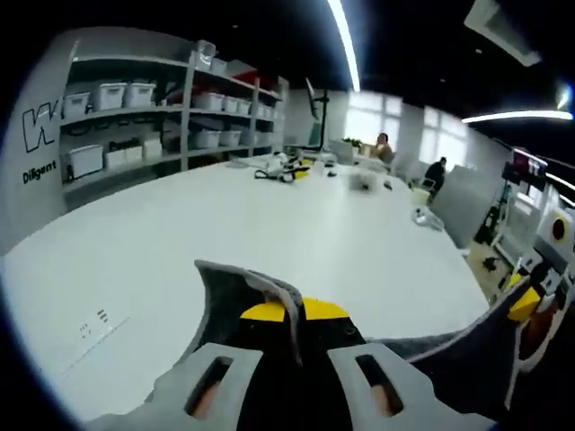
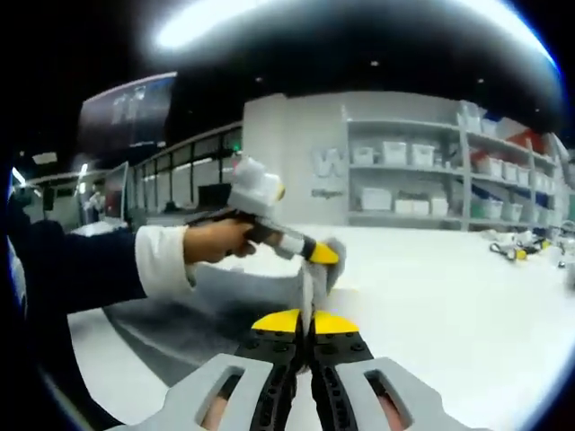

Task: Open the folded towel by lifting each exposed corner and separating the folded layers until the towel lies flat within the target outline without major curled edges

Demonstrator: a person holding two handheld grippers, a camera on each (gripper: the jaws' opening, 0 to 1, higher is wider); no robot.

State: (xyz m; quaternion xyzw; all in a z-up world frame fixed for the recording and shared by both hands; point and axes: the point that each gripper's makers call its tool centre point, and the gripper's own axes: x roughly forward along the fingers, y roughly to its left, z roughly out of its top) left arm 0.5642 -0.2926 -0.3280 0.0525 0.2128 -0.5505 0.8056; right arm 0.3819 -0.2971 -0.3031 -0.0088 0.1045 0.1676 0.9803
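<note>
A: Claw status?
B: Left claw [image 1: 301, 328] clamped on grey towel [image 1: 247, 287] corner, right claw [image 2: 310, 328] clamped on another fold.
A: Towel location?
B: Lifted off white bench [image 1: 269, 224], near edge.

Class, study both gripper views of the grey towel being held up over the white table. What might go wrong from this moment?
1. Both grippers pinch only thin edges of the grey towel: the right gripper and left gripper have jaws shut on narrow folds, so a corner may slip out.
2. The towel hangs slack above the white table, so it may land creased or curled.
3. In the right gripper view the two grippers sit close together, so layers may stay bunched.
</note>
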